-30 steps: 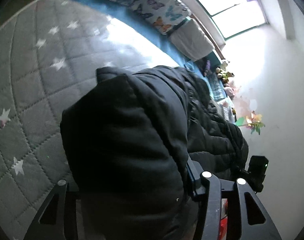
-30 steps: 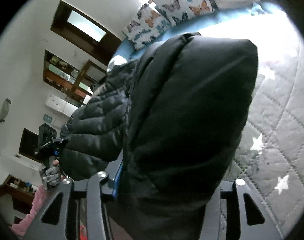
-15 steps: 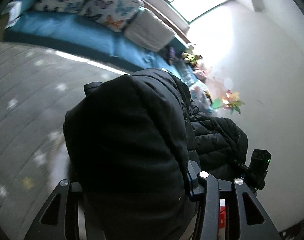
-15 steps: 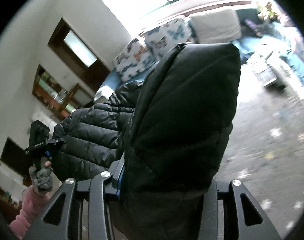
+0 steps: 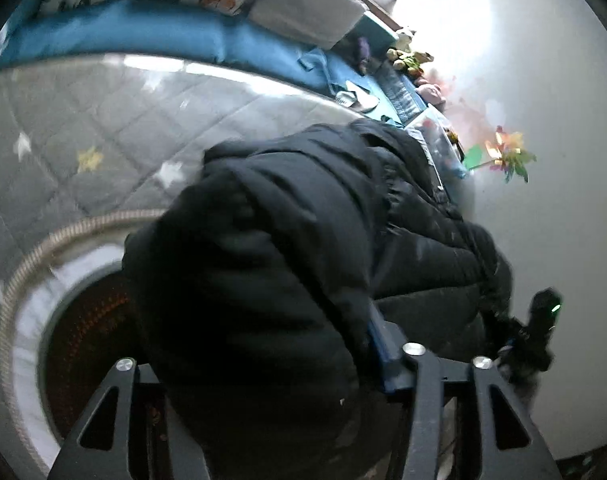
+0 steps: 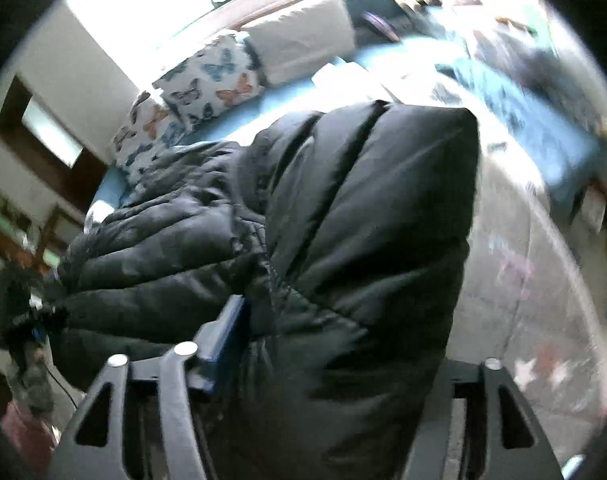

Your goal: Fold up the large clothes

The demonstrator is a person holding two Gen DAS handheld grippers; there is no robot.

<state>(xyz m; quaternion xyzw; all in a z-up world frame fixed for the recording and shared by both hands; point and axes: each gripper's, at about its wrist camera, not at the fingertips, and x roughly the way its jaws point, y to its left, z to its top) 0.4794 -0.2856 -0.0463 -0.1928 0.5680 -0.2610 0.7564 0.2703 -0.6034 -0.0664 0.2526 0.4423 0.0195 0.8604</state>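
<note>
Above the grey starred quilt my left gripper and right gripper hold up a black puffer jacket, bulky, soft, light and slippery, best gripped at seams; both jaws are opening around its padding.

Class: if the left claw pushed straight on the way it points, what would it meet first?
The black puffer jacket, already between the opening jaws of the left claw. What lies behind it is hidden.
</note>
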